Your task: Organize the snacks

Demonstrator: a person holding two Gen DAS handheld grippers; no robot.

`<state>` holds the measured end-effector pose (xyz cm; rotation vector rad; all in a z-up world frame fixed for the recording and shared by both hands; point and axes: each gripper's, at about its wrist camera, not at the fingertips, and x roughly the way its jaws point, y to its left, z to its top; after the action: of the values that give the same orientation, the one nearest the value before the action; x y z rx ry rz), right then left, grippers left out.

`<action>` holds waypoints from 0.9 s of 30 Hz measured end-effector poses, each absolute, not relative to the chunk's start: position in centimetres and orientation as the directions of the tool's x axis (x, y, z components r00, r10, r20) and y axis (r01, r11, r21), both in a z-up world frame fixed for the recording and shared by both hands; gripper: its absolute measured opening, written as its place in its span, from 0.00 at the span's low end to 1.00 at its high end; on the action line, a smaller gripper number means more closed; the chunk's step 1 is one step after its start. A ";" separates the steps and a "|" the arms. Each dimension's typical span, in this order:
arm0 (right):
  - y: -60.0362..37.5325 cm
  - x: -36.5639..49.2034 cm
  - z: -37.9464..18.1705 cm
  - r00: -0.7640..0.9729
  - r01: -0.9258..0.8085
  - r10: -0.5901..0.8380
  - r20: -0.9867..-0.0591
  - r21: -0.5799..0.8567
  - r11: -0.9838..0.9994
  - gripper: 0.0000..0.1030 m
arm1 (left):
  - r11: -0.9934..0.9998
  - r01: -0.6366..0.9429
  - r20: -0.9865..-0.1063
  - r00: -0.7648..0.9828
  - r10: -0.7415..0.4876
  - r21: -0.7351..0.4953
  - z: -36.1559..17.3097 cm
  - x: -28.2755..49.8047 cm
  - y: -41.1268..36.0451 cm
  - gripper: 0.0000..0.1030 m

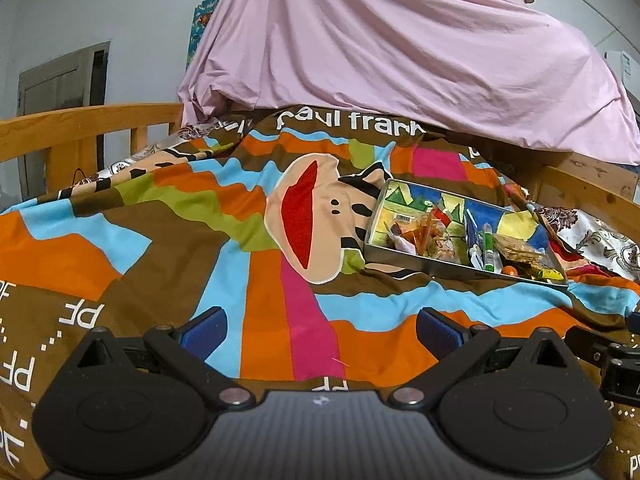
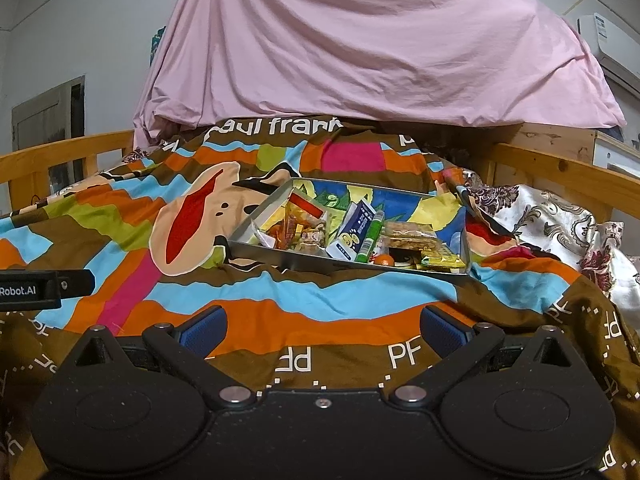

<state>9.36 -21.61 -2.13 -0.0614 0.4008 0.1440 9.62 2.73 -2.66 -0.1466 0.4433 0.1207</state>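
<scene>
While the snacks [image 2: 344, 232] lie heaped in the metal tray [image 2: 280, 258] at frame centre on the bed [image 2: 280, 304], both the left gripper [image 1: 320, 330] and right gripper [image 2: 322, 326] gape wide, holding nothing, low in frame.

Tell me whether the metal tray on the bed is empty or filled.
Filled: the tray holds packaged snacks across its floor.

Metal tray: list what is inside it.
The metal tray holds a blue-white pack, a green tube, a clear nut bag and small wrappers; items beneath them are hidden.
</scene>
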 end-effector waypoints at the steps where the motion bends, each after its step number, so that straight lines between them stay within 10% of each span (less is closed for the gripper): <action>1: -21.6 9.4 -2.1 0.911 -0.151 0.127 -0.393 -0.031 0.988 0.99 | 0.982 -0.152 -0.439 0.894 0.089 -0.112 -2.7 9.7 2.7 1.00; 27: -21.4 9.3 -2.2 0.910 -0.157 0.131 -0.394 -0.036 0.987 0.99 | 0.982 -0.183 -0.427 0.892 0.149 -0.040 -2.7 9.8 2.2 1.00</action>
<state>9.33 -21.37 -2.20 -0.0674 0.4021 0.1486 9.76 2.23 -2.66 -0.0794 0.4361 0.1728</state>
